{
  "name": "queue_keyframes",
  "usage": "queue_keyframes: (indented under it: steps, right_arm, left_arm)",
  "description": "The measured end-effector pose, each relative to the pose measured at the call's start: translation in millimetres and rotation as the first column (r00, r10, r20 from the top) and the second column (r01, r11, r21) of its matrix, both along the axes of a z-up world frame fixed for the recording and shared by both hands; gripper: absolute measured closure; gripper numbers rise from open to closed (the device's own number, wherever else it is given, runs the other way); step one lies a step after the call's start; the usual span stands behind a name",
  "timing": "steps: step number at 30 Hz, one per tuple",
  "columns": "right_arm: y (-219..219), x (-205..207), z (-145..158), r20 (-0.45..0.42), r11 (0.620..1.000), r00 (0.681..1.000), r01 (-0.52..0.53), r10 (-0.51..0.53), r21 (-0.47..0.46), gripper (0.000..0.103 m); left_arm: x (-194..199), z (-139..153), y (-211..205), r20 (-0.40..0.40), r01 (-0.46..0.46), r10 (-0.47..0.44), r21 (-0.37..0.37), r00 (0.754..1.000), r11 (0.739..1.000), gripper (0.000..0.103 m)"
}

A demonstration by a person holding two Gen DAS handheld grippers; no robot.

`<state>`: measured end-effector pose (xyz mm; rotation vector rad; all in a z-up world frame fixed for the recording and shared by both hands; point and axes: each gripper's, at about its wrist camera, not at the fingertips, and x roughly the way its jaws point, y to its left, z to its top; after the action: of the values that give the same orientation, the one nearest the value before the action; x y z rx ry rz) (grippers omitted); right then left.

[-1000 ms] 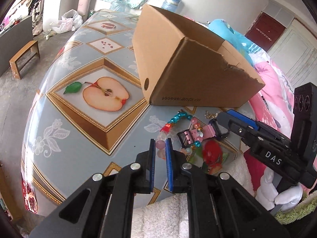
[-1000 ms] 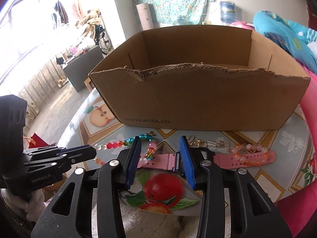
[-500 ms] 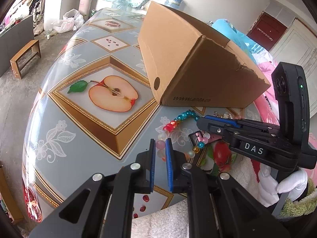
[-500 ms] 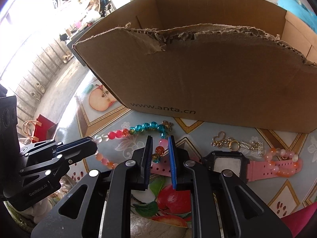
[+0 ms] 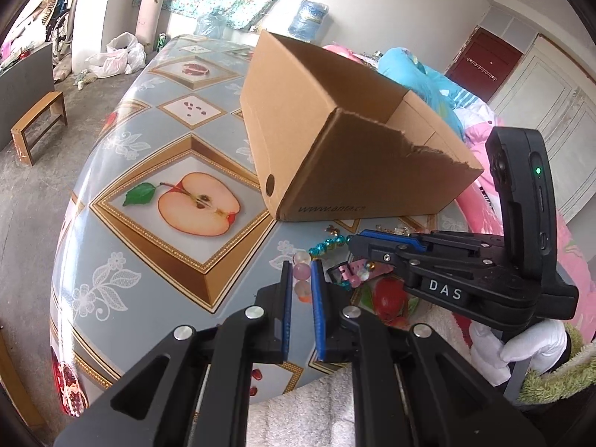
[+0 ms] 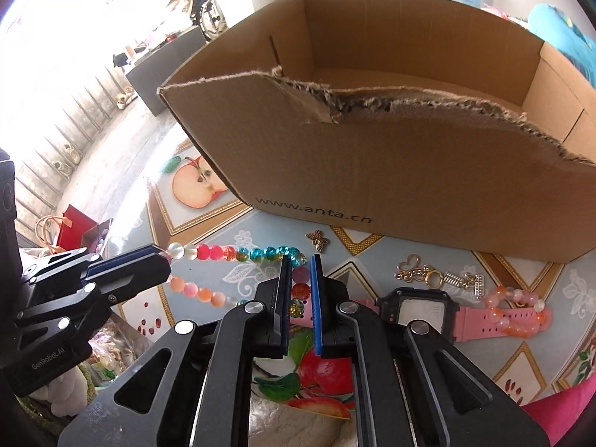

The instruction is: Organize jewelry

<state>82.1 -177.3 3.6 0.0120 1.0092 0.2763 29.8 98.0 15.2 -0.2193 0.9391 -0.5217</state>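
Both tongs are working one item: the beaded necklace (image 6: 238, 254), lying on the worktop (image 5: 123, 260) just in front of the torn cardboard box (image 6: 391, 156).

Left tongs (image 5: 300, 283) are nearly closed on the pale pink beads at the strand's outer end; the beads are sitting between the blue pads.

Right tongs (image 6: 299, 283) are closing on the opposite end, with a column of red and green beads between the pads, which look to be touching them.

Judgement: gripping at two ends is stretching the loop out, probably so the strand lifts without bunching or snagging the neighbours.

Other pieces are waiting on the worktop: pink watch (image 6: 417, 307) just right of the right tongs, an orange bead bracelet (image 6: 516, 313) lying over its strap, a gold chain with heart clasp (image 6: 421, 272), and a small butterfly charm (image 6: 317, 240) beside the box wall.

The box is looking empty where its floor shows.
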Motion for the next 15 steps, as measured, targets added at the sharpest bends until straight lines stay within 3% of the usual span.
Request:
queue_keyframes:
  steps: [5,9,13,15]
  right_arm:
    - [-5.6,-19.9,30.6,0.055,0.999,0.998,-0.035,0.033,0.032,0.095]
    - [-20.4,-25.1,70.1,0.146,0.996,0.989,-0.044,0.033,0.073,0.095]
    - [-42.2,-3.4,110.0,0.227,0.990,0.973,-0.057,0.027,0.126,0.095]
    - [-51.9,22.0,118.8,0.218,0.987,0.976,-0.061,0.027,0.148,0.095]
  left_arm:
    - [-4.5,42.1,2.2,0.077,0.048,-0.044,-0.051,0.996,0.998,0.094]
    - [4.6,87.1,-3.7,0.164,0.121,-0.105,-0.097,0.981,0.988,0.094]
    - [36.6,126.0,-22.3,0.236,0.178,-0.151,-0.101,0.960,0.979,0.094]
    - [60.8,137.0,-37.0,0.255,0.184,-0.162,-0.065,0.953,0.981,0.093]
